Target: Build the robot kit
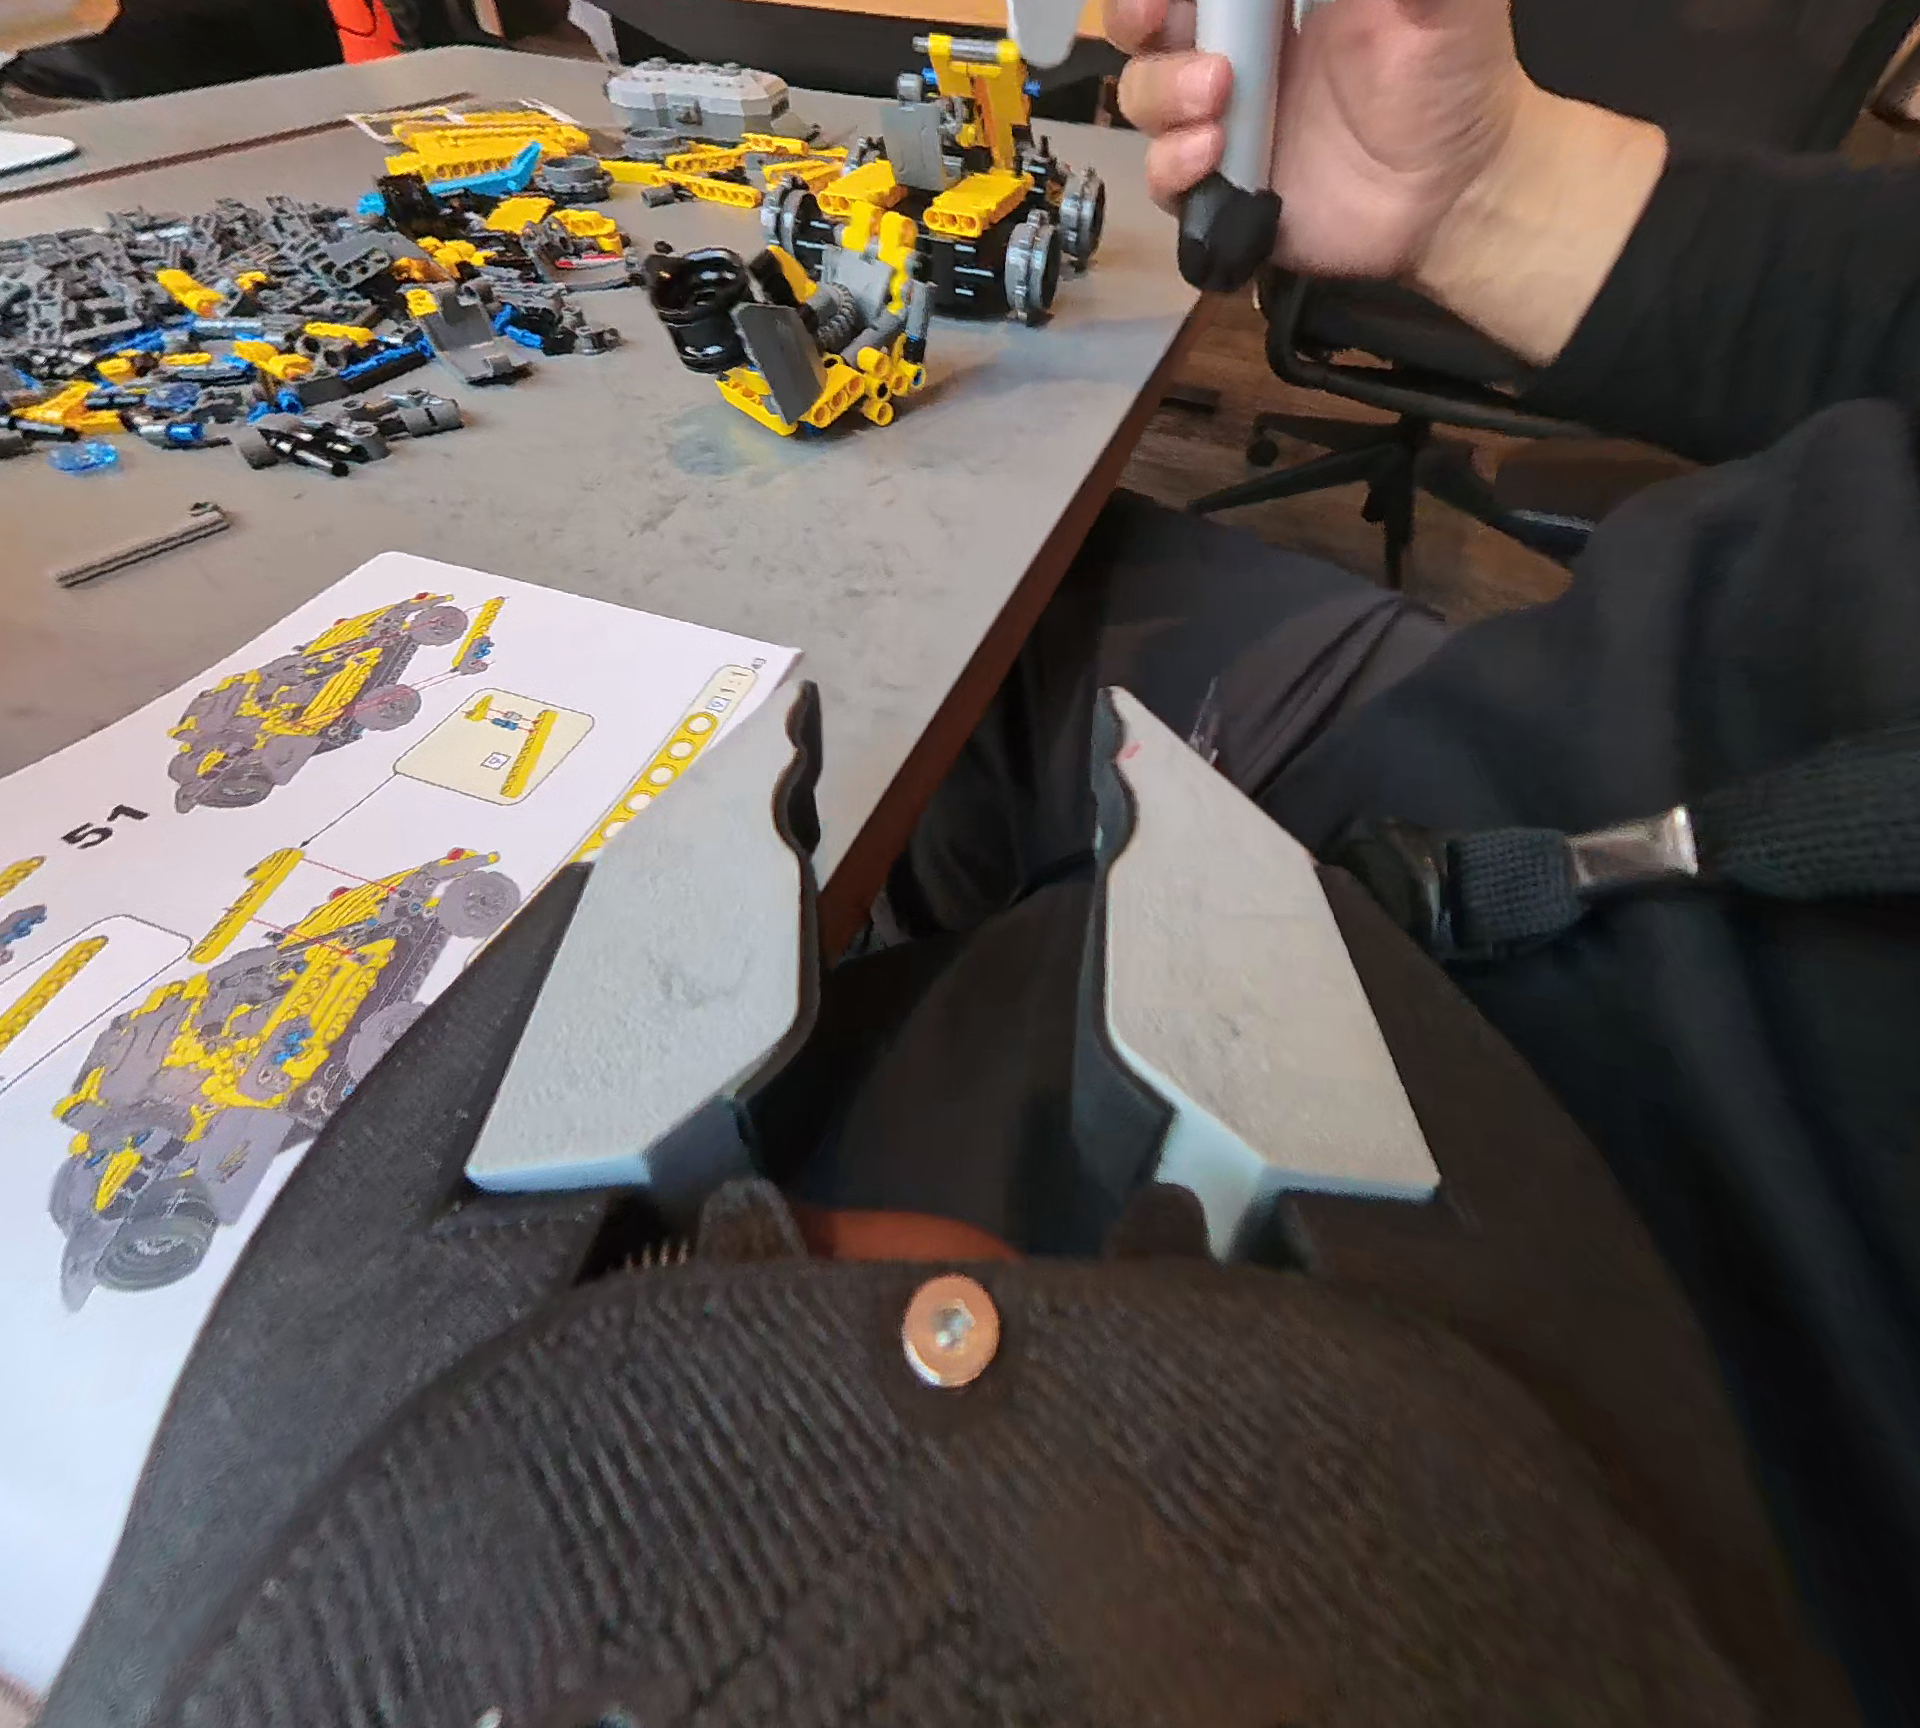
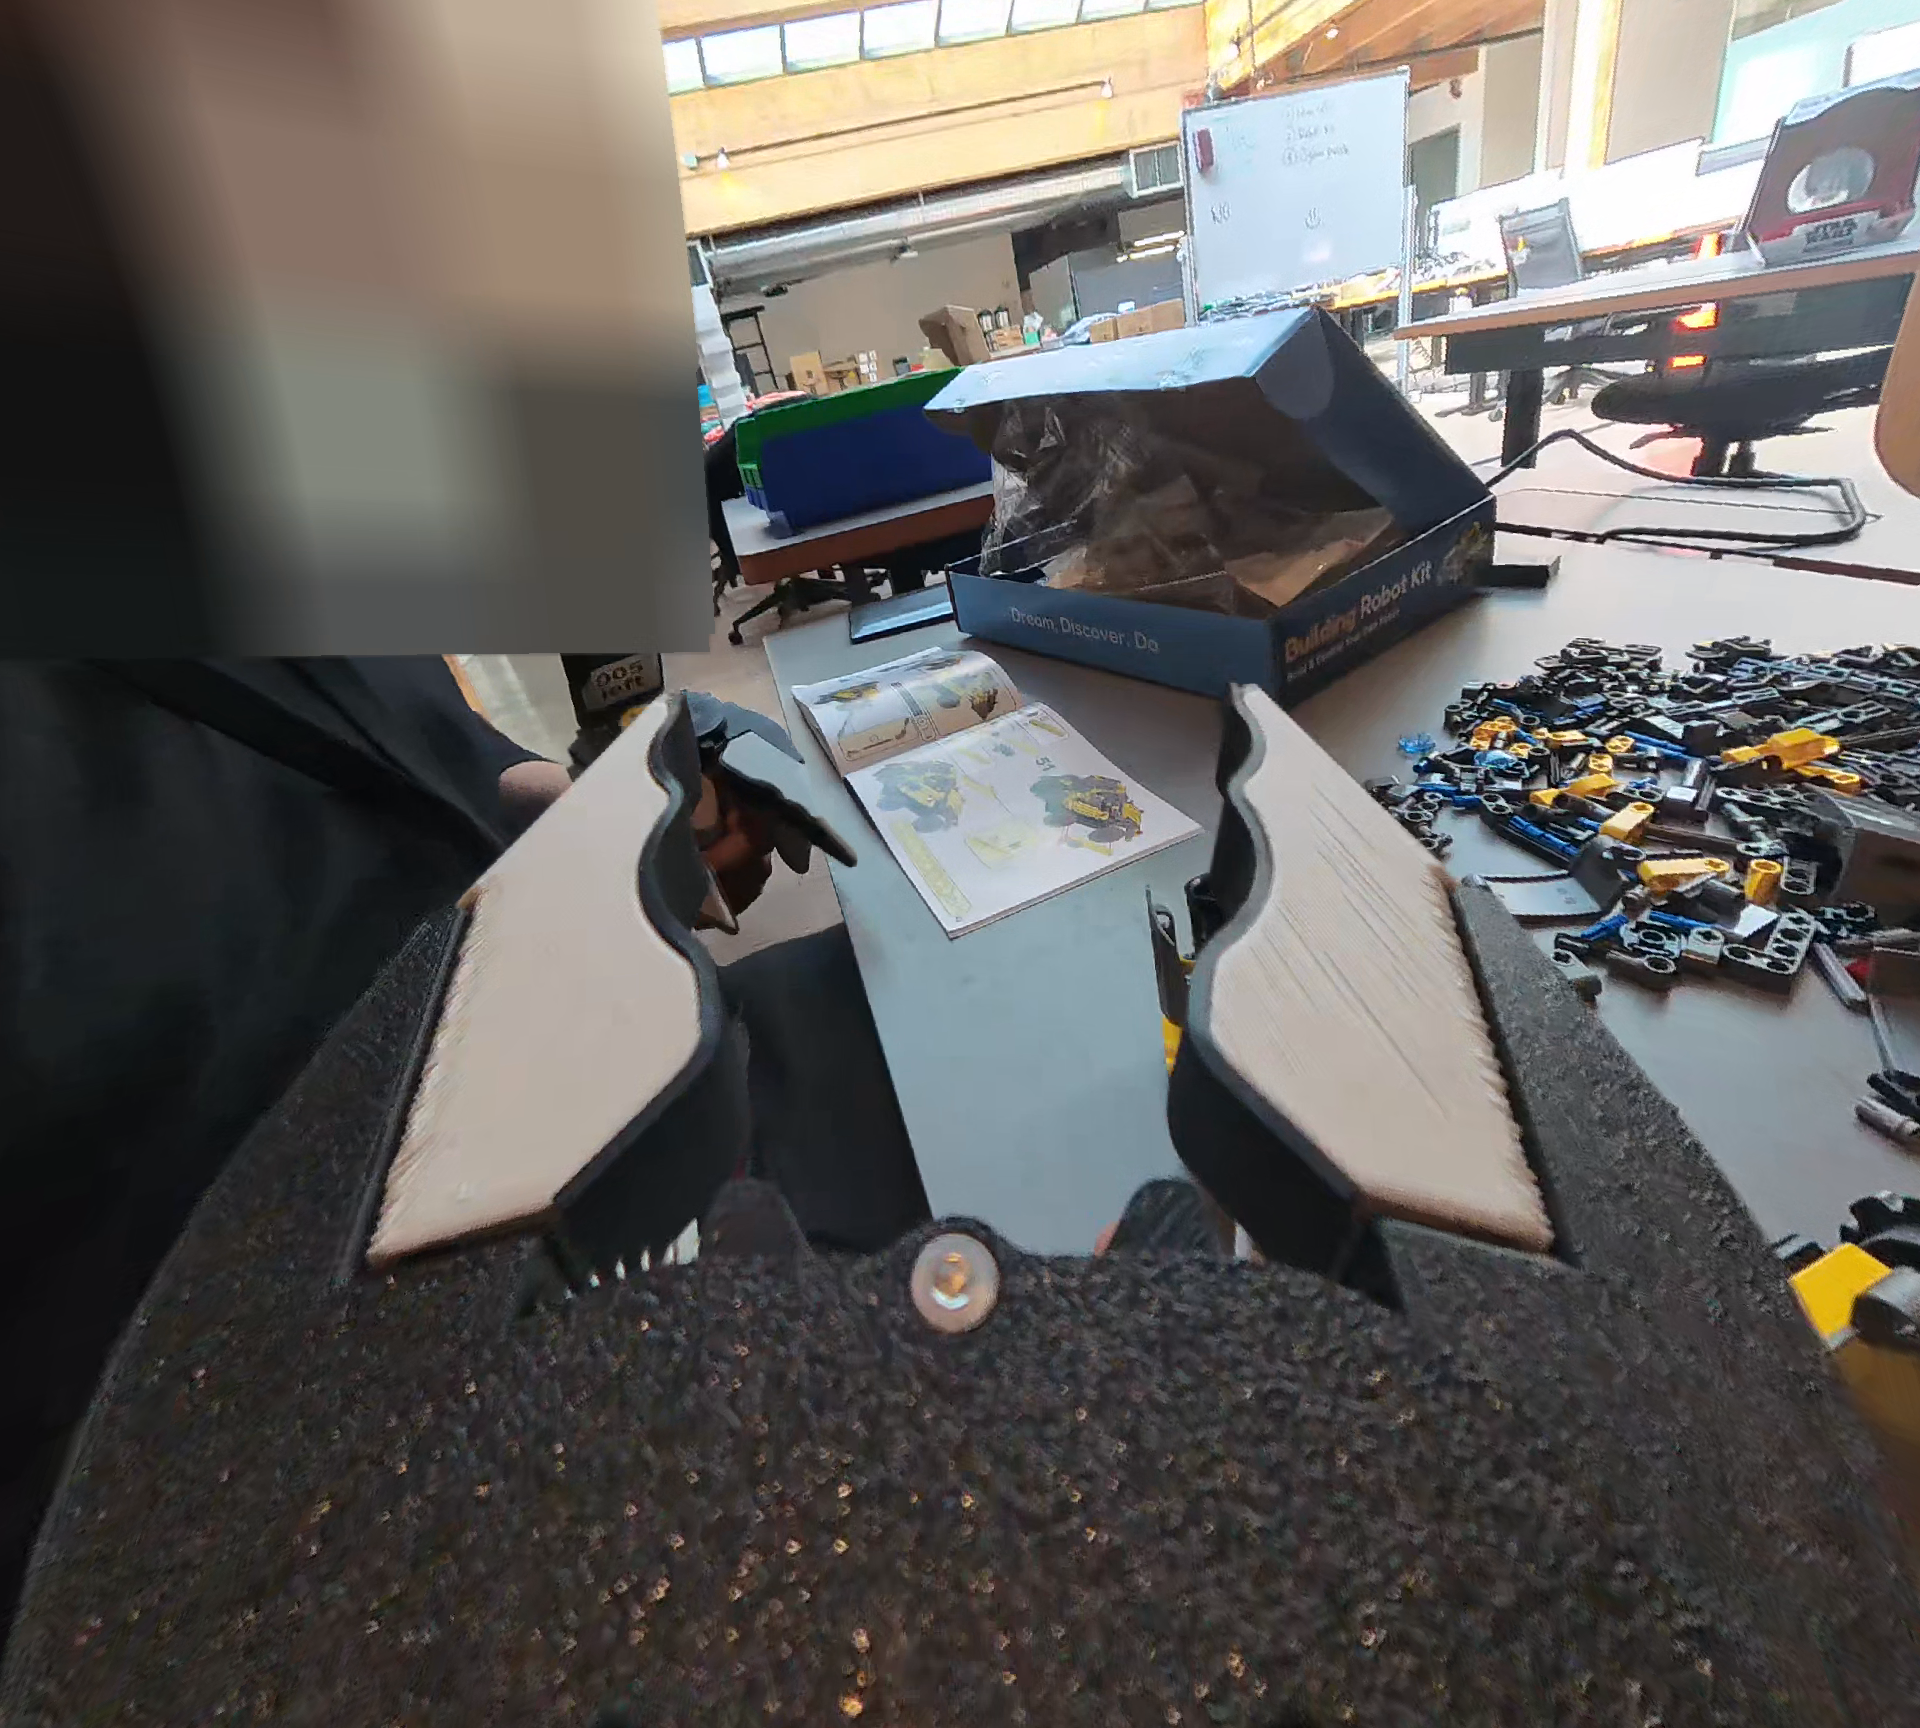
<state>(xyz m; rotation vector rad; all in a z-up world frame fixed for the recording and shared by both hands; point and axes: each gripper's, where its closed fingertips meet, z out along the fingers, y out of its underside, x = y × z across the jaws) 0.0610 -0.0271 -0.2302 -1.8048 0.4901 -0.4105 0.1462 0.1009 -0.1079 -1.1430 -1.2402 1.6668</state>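
Note:
My left gripper (image 1: 956, 722) is open and empty, held over the table's near edge (image 1: 997, 670) and a person's lap, beside an open instruction booklet (image 1: 343, 847). A partly built yellow and grey wheeled model (image 1: 935, 213) and a smaller yellow sub-assembly (image 1: 821, 348) stand on the grey table, with a pile of loose yellow, grey and blue parts (image 1: 239, 307) to their left. A hand holds the right gripper's handle (image 1: 1242, 78) at the upper right. My right gripper (image 2: 961, 728) is open and empty above the table edge; the booklet (image 2: 987, 774) lies just beyond it, and the parts pile (image 2: 1683, 795) at right.
An open dark blue cardboard box (image 2: 1226, 525) with plastic bags stands behind the booklet. A loose grey beam (image 1: 140, 548) lies left of the booklet. An office chair (image 1: 1392, 400) stands beyond the table's right edge. Other desks and a whiteboard (image 2: 1294, 187) are farther back. Some 20 centimetres of space lies between my two pairs of fingers.

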